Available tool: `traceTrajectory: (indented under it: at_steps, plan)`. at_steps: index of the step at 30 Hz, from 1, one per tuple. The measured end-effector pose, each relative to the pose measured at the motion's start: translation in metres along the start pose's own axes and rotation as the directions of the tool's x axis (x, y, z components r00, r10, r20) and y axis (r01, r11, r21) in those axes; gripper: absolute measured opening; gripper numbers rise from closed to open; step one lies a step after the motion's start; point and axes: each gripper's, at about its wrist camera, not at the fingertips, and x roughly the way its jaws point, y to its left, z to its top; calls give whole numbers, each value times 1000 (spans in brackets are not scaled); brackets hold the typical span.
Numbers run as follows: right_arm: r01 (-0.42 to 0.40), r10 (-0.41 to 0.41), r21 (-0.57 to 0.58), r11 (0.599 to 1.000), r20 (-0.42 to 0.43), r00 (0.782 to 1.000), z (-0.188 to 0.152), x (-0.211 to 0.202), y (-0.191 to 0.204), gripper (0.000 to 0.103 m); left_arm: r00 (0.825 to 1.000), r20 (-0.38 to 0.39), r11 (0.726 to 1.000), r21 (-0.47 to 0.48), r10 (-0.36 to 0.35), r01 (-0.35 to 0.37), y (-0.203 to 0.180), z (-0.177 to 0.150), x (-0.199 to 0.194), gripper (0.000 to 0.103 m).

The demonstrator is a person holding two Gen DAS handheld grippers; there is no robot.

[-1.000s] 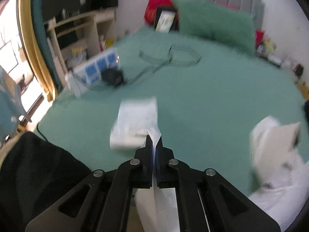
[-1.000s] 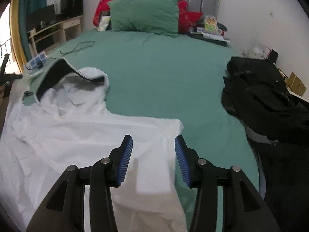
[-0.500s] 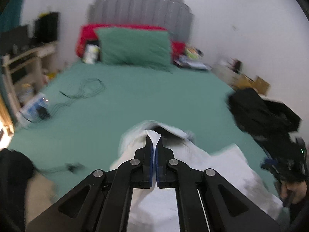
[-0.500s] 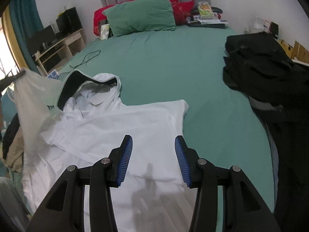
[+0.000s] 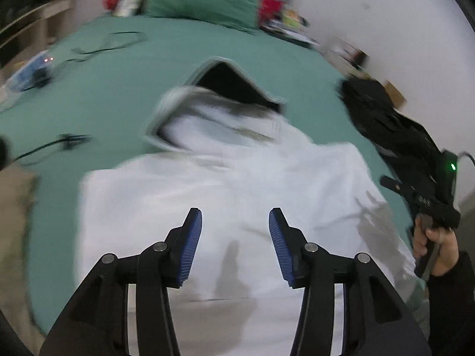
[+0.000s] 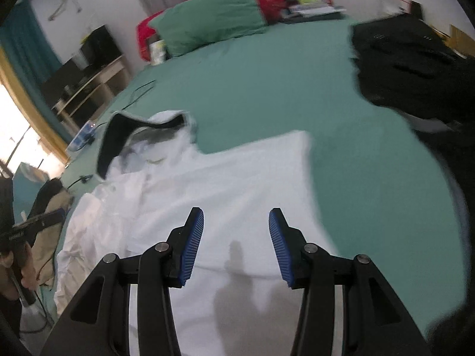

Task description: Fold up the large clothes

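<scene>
A large white hooded garment (image 5: 237,190) lies spread on the green bed, its dark-lined hood (image 5: 234,84) toward the pillows. It also shows in the right wrist view (image 6: 225,187), hood (image 6: 118,136) at the left. My left gripper (image 5: 235,243) is open and empty, hovering above the garment's body. My right gripper (image 6: 236,243) is open and empty above the garment's right part. The right gripper also shows in the left wrist view (image 5: 421,201), held in a hand at the garment's right edge.
A pile of black clothes (image 6: 415,68) lies on the right side of the bed (image 6: 267,83). A green pillow (image 6: 213,20) is at the headboard. Cables (image 5: 115,41) and a power strip (image 5: 32,69) lie at the far left. Beige and dark cloth (image 6: 50,204) hangs at the left edge.
My left gripper has let go of the white cloth and opened. It swung right over the garment, which now lies flatter. The right gripper stayed open and tilted a little.
</scene>
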Motion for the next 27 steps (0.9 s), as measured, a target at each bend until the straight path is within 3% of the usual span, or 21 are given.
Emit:
traceTrajectory:
  at_steps: [4,7,10,15,16,17,18,19,20,24,27]
  plan:
    - [-84,78,-118,990,-56,995,11,46,62,46,993,12,989,-87,119,-118,63,4,-9,51]
    - [-91,64,-237,967,-117,991,17,80,105,46,982,1,977,-102,187,-186,91,5,3,51]
    - [-122,75,-265,956,-180,981,23,114,137,46,981,-50,974,-121,187,-192,114,4,26,51]
    - [-111,52,-246,963,-231,971,17,147,142,46,984,-99,979,-129,146,-158,129,4,54,51]
    - [-115,59,-244,963,-225,972,16,147,141,43,985,-81,981,-104,153,-161,128,5,56,51]
    - [-123,69,-254,959,-213,975,14,146,141,23,984,-71,982,-83,161,-167,127,7,58,50]
    - [-120,61,-277,953,-213,975,14,145,142,3,984,-65,982,-78,166,-171,126,7,58,37]
    - [-118,58,-292,949,-207,977,15,142,143,3,984,-58,981,-81,169,-173,128,8,59,9]
    - [-117,62,-299,947,-187,980,18,137,144,3,985,-56,981,-93,166,-171,129,10,59,4]
    - [-55,45,-336,940,-39,998,38,92,144,2,980,4,972,-132,198,-195,126,16,48,4]
    - [-11,35,-314,949,69,997,56,57,134,2,975,40,967,-143,217,-210,119,20,41,4]
